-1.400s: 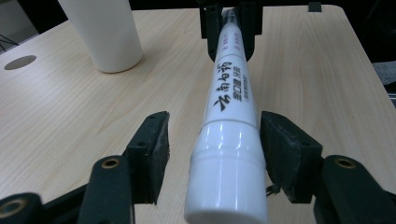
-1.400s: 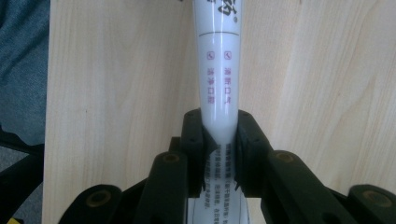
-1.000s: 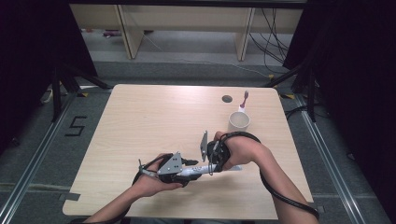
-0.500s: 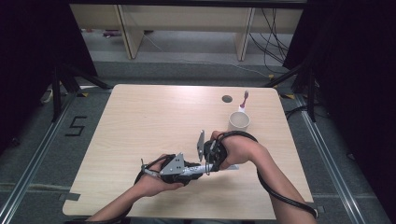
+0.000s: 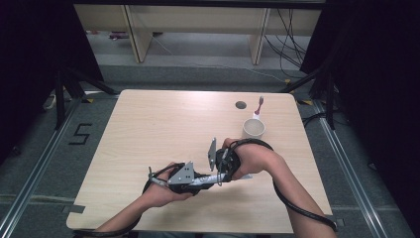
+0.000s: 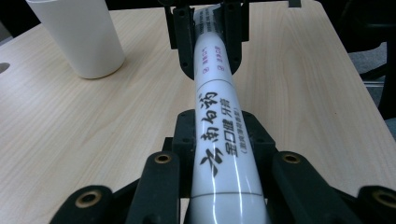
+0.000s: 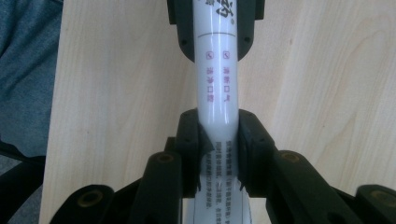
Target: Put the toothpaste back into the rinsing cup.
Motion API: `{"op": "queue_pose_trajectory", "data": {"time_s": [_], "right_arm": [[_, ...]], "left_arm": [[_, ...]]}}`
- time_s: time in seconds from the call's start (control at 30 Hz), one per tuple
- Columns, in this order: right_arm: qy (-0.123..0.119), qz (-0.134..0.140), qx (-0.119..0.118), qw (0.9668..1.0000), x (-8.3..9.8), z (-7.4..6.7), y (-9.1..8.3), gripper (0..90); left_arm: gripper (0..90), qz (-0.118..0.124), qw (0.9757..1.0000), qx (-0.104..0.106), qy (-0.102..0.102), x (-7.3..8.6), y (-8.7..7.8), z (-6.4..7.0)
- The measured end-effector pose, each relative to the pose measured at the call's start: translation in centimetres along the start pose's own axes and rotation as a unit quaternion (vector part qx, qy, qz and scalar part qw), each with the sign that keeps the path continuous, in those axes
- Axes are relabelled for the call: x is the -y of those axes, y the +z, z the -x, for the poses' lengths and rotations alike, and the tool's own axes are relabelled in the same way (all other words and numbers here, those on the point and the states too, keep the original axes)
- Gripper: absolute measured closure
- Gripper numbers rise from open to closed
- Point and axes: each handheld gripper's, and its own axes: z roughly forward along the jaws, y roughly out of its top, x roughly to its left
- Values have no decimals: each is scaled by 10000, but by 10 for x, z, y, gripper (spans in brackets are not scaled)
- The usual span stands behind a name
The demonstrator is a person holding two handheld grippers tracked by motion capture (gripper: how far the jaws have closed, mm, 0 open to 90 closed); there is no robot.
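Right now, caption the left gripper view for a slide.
Both grippers clamp a white toothpaste tube above the table, white cup behind.

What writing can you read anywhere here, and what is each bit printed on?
"云南白药": large black brush characters on the white toothpaste tube.
"金口健 牙膏": smaller black print beside them; the bracketed line below is too small to read.
"清新口气" and "洁净口腔": red print on the tube, seen in the right gripper view.
"5": marked on the floor.

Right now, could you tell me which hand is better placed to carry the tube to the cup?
Right: the right tongs, just easing open, grip the tube nearer the cup; the left tongs, just closing on it, sit farther away.
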Motion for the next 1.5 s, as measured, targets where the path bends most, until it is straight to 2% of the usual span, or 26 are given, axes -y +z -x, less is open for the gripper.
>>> {"op": "queue_pose_trajectory", "data": {"time_s": [0.17, 0.2, 0.27, 0.37, 0.4, 0.47, 0.5, 0.6, 0.73, 0.77, 0.8, 0.83, 0.9, 0.93, 0.97, 1.03, 1.1, 1.23, 1.27, 1.3, 1.33, 1.37, 1.4, 1.43, 1.47, 1.5], "right_arm": [[-65, -6, 35, 10000, -2, 2, -1, 721], [115, -43, -17, 9999, -1, 0, -2, 719], [61, -31, 10, 10000, -1, 1, -2, 716], [220, 2, 34, 9998, 0, 0, -5, 697], [147, 51, 17, 9999, 0, 2, -6, 691], [139, 114, 68, 9998, 1, 3, -7, 660], [315, 113, 62, 9994, 1, 2, -8, 637], [449, 323, 148, 9984, 3, 3, -9, 535], [386, 606, 273, 9970, 8, 5, -10, 476], [535, 707, 306, 9956, 10, 4, -12, 465], [535, 707, 306, 9956, 10, 4, -12, 465], [655, 1039, 466, 9913, 16, 3, -15, 437], [910, 1356, 666, 9843, 21, 1, -18, 428], [956, 1731, 727, 9776, 25, 1, -19, 426], [1114, 2069, 874, 9681, 29, 0, -19, 422], [1325, 2453, 1140, 9535, 36, -2, -19, 431], [1705, 2857, 1236, 9349, 42, -9, -18, 433], [1967, 3494, 1421, 9050, 48, -16, -12, 404], [2078, 3705, 1503, 8927, 50, -18, -11, 405], [2132, 3823, 1563, 8854, 52, -18, -11, 403], [2280, 4049, 1597, 8710, 54, -20, -9, 398], [2280, 4049, 1597, 8710, 54, -20, -9, 398], [2369, 4175, 1595, 8626, 55, -22, -8, 400], [2494, 4348, 1636, 8497, 56, -24, -6, 408], [2643, 4509, 1766, 8340, 59, -29, -3, 411], [2704, 4579, 1803, 8275, 59, -31, -2, 416]], "left_arm": [[718, -3, 10000, -3, -32, -1, -1, -1], [719, 3, 10000, -3, -29, -1, -1, -1], [720, 32, 10000, -11, -43, -1, -1, -1], [721, 61, 9999, -77, -24, -1, -2, -1], [721, 61, 9999, -77, -24, -1, -2, -1], [722, 21, 9999, -108, -4, -1, -2, -2], [722, 9, 9999, -107, -14, -1, -2, -2], [723, 74, 9998, -152, -126, 0, -1, -1], [723, 147, 9996, -177, -164, 1, -1, -1], [724, 140, 9995, -210, -167, 1, -2, -1], [723, 140, 9995, -210, -167, 1, -2, -1], [724, 157, 9994, -271, -169, 1, -4, -3], [723, 272, 9988, -334, -245, 2, -4, -3], [723, 263, 9986, -368, -281, 2, -7, -5], [724, 297, 9982, -431, -275, 2, -7, -5], [724, 339, 9974, -545, -335, 3, -9, -8], [723, 370, 9966, -652, -353, 4, -11, -10], [723, 492, 9943, -821, -465, 5, -13, -13], [723, 487, 9941, -854, -460, 5, -14, -13], [723, 546, 9933, -897, -482, 5, -15, -14], [723, 559, 9927, -948, -496, 5, -15, -14], [723, 559, 9927, -948, -496, 5, -15, -14], [723, 541, 9922, -986, -533, 6, -17, -15], [723, 562, 9914, -1058, -531, 6, -18, -17], [723, 585, 9904, -1115, -565, 6, -19, -19], [723, 622, 9894, -1167, -596, 7, -20, -20]]}}
